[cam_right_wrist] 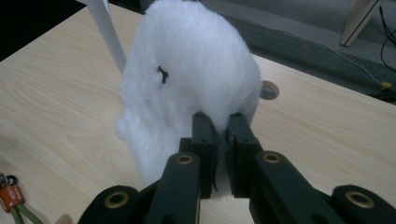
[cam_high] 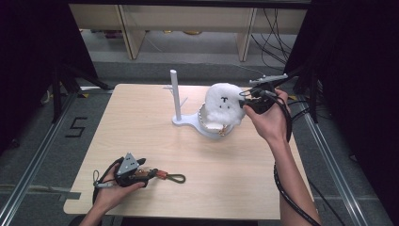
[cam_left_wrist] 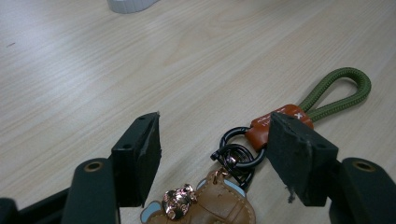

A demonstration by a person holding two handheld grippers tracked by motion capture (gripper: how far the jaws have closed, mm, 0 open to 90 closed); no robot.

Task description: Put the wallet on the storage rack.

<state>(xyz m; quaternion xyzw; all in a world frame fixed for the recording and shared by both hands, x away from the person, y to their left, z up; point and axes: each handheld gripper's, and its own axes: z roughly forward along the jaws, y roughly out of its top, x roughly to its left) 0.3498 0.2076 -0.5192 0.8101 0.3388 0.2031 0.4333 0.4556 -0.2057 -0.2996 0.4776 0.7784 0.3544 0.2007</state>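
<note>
Nearest us, our left gripper stands open over a keychain with a green cord loop, lying on the table. Farther off, our right gripper pinches the white plush beside the white stand.

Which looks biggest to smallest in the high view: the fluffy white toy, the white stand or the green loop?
1. White toy, the widest.
2. Stand, about as tall but thin, so a close call.
3. Green loop, clearly smallest.

Left tool low near the person, jaws apart, right tool extended forward, jaws pinched together
</note>
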